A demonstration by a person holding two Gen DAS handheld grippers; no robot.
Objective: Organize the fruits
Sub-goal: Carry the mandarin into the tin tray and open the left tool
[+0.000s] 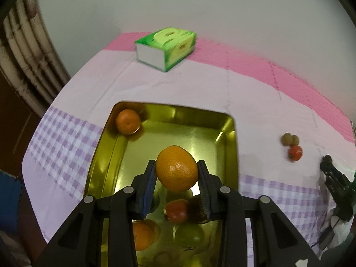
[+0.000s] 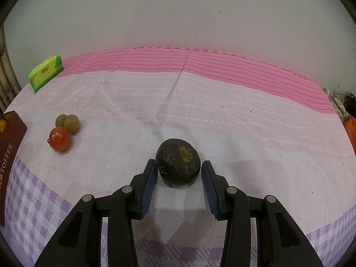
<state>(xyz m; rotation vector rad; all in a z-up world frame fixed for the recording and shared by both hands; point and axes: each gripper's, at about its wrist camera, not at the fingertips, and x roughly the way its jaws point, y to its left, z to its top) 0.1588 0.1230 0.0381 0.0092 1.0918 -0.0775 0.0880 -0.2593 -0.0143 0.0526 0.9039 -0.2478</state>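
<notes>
My left gripper (image 1: 175, 165) is shut on an orange (image 1: 176, 173) and holds it above a golden tin tray (image 1: 231, 138). In the tray lie another orange (image 1: 128, 122) at the far left corner, and nearer me a third orange (image 1: 142, 235), a red tomato (image 1: 176, 211) and a green fruit (image 1: 189, 234). My right gripper (image 2: 178, 165) sits low on the cloth with its pads against a dark round fruit (image 2: 178, 155) that rests on the table. Left of it lie a red tomato (image 2: 60, 139) and two brown fruits (image 2: 67, 122).
A green tissue pack (image 1: 165, 44) stands at the back by the wall. The tin's maroon side wall (image 2: 11, 153) shows at the left edge of the right wrist view. A pink and lilac checked cloth (image 2: 200, 111) covers the table. Clutter sits at the far right edge (image 2: 342, 109).
</notes>
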